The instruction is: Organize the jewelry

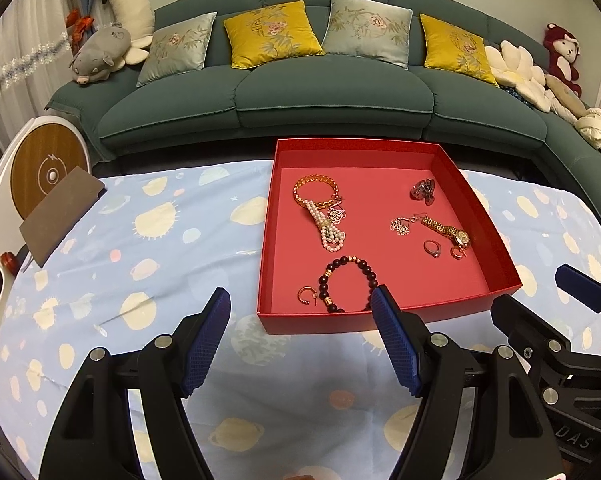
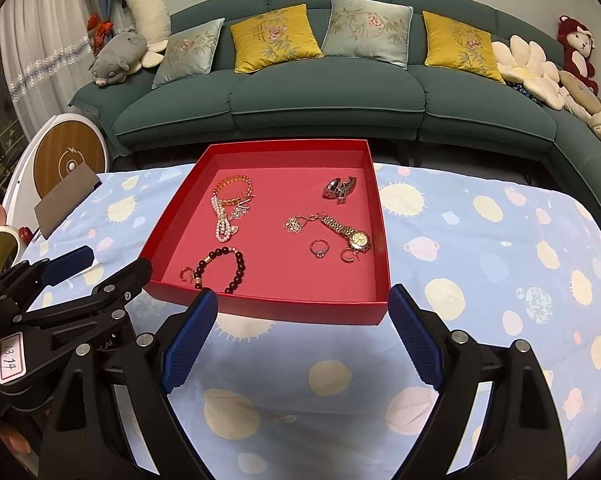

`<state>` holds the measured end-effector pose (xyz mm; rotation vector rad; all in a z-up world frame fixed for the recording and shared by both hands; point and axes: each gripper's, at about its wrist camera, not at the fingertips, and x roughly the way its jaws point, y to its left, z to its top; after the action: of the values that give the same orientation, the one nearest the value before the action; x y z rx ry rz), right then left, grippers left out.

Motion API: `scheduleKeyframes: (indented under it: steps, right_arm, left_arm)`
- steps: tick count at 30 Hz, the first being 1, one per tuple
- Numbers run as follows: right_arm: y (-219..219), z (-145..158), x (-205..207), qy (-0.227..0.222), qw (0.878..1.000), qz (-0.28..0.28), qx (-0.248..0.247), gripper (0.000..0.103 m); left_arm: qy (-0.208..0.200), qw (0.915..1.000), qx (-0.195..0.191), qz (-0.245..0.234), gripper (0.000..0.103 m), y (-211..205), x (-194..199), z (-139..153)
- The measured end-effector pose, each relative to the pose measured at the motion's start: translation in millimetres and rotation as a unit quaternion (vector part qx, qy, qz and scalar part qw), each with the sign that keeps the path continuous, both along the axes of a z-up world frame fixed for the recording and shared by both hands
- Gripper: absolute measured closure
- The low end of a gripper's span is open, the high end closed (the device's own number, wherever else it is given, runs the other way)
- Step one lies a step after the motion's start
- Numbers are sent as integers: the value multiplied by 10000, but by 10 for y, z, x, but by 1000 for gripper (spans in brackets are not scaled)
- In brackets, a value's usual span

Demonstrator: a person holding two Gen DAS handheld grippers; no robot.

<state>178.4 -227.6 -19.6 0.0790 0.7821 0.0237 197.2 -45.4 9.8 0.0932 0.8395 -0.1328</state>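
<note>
Both claws open and empty over the tabletop, jewelry in red box.
Green sofa (image 1: 328,92) behind; tabletop (image 1: 140,240) under a planet-print cloth; red box (image 2: 300,308) on it just beyond the left claw (image 1: 300,300) and right claw (image 2: 302,298), nothing between their pads. In the box: gold bangle (image 2: 232,188) touching pearl strand (image 2: 222,224) at left, dark bead bracelet (image 2: 224,270) near the front wall, gold watch (image 2: 346,232) at right, ring (image 2: 320,247) beside it.
</note>
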Motion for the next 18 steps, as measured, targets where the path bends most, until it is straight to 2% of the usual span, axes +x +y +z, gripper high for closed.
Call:
scheduleKeyframes:
  steps: [18]
  right_arm:
    - [25, -12, -4, 17, 10000, 12, 20, 19]
  left_arm:
    - [-90, 9999, 31, 82, 33, -8, -12, 23]
